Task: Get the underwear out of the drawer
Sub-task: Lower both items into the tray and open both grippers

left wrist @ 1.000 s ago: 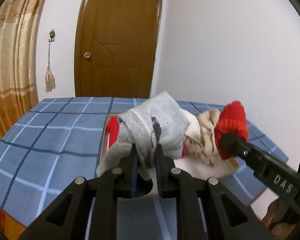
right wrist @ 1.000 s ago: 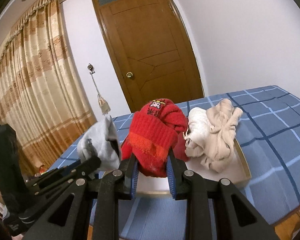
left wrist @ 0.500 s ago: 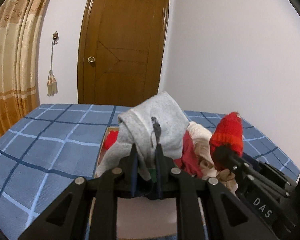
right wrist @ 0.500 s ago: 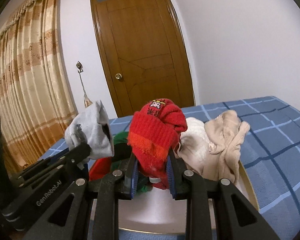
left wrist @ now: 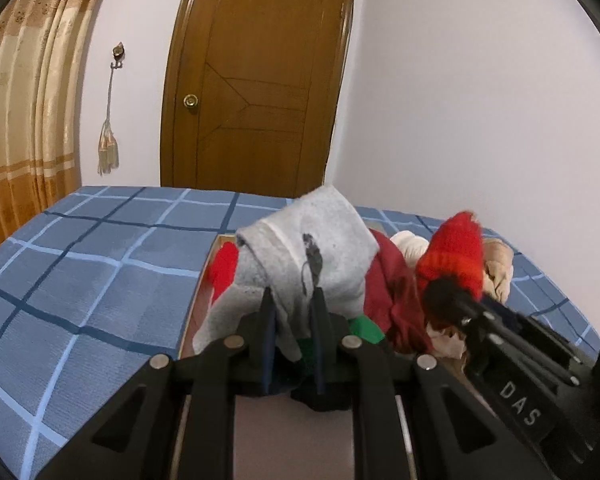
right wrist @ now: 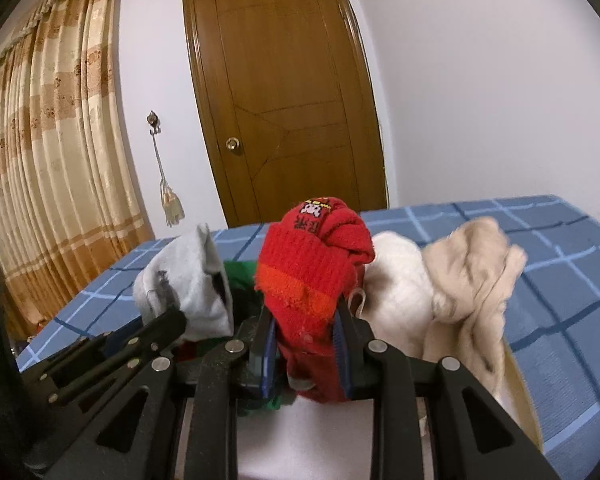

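While you hold both tools over the drawer, the stock before you runs as follows, largest first.

Bed cover [left wrist: 80, 272]: blue, checked with pale and dark lines, spread under everything.

Door [right wrist: 284, 100]: brown wood, closed, round knob, on the far wall.

Curtain [right wrist: 48, 168]: beige with tan bands, at the left of the door; a tasselled cord [right wrist: 168, 200] hangs from a wall hook between them.

Drawer [right wrist: 520, 384]: shallow, pale inside, wooden rim, lying on the bed cover with clothing heaped in it.

Cream garments [right wrist: 452, 296]: a crumpled beige and white pile in the right part of the drawer, beside your right gripper.

Grey garment [left wrist: 312, 256]: soft, with a small dark tag; your left gripper [left wrist: 290, 320] is clenched on its lower edge, and it stands raised above the drawer, its loose end trailing down to the left.

Red knit garment [right wrist: 312, 280]: ribbed, with an orange band and a small printed patch on top; your right gripper [right wrist: 304, 344] is clamped on it, and it rises between the fingers above the drawer floor.

Dark red cloth [left wrist: 396, 300]: lying in the drawer between the two grippers.

Green cloth [left wrist: 364, 330]: a small patch low in the drawer, just behind your left gripper.
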